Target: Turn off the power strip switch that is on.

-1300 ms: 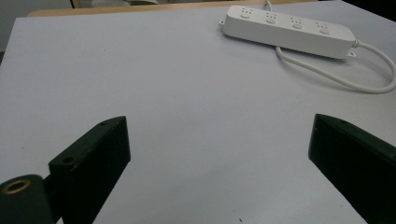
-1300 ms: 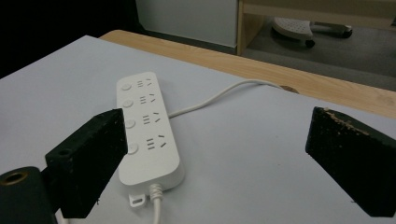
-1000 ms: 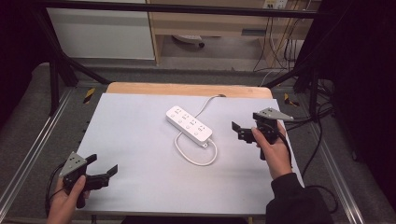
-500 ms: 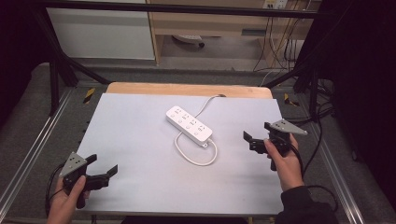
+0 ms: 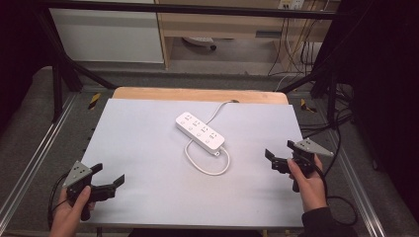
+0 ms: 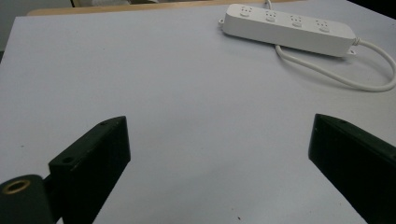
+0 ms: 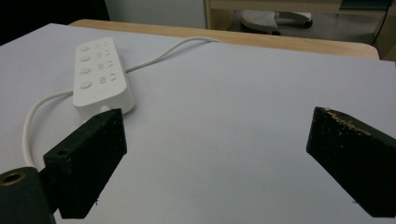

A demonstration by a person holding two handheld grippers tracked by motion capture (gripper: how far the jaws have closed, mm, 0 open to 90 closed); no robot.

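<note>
A white power strip [image 5: 200, 131] lies slantwise near the middle of the table, its white cable [image 5: 207, 165] looping toward the front and another length running off the far edge. My left gripper [image 5: 108, 174] rests at the near left corner, open, with nothing between its jaws. My right gripper [image 5: 279, 150] hovers near the right edge, also open and holding nothing. In the left gripper view the gripper [image 6: 219, 126] faces the strip [image 6: 287, 28] far ahead to the right. In the right gripper view the gripper [image 7: 217, 121] has the strip [image 7: 100, 77] ahead to its left.
The table [image 5: 148, 138] has a pale grey top with a wooden strip [image 5: 197, 94] along its far edge. Metal rails [image 5: 29, 163] run down both sides. Black cables [image 5: 336, 128] hang off the right side. A cabinet and shelf stand behind the table.
My right gripper has drawn back from beside the power strip toward the near right edge of the table. The left gripper and the strip have stayed put.
</note>
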